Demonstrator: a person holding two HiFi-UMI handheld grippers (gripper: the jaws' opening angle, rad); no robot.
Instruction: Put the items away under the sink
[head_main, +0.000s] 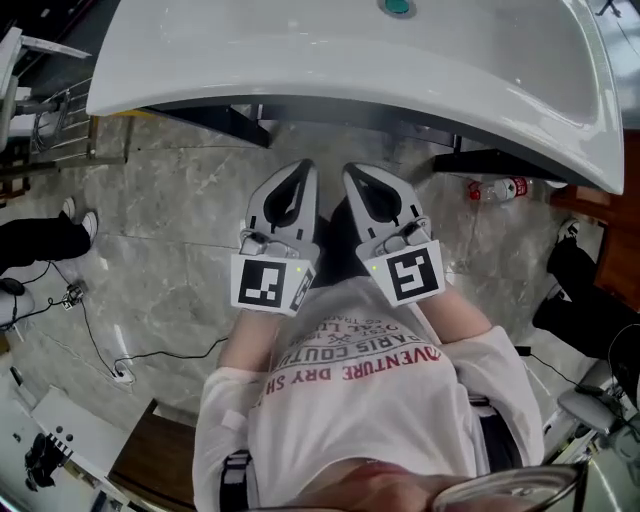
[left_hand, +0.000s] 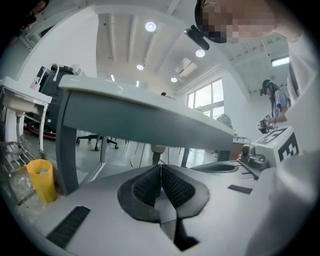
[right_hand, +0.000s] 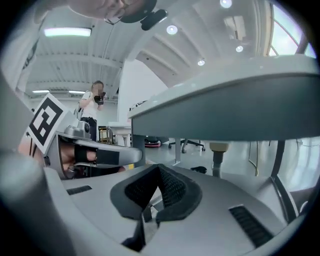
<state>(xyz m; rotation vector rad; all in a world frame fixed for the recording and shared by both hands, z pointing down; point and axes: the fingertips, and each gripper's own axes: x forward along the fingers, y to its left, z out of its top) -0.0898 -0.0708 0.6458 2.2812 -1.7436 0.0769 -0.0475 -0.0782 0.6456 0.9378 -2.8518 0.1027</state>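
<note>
A: Fingers (left_hand: 177, 189) on the left gripper (head_main: 303, 168) and right gripper (head_main: 352, 172) are pressed together, empty.
B: The clear plastic bottle with red label (head_main: 497, 188) lies under the white sink (head_main: 350, 60). Probably between items, so fetch another next.

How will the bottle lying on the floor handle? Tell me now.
The bottle lies on its side, so a nudge would probably roll it. It looks like clear plastic, so it is likely light and apt to dent under a squeeze.

Room beneath the sink (head_main: 330, 60)
We find bare floor (head_main: 180, 215) between dark brackets (head_main: 228, 123); a bottle (head_main: 497, 189) lies rightward.
</note>
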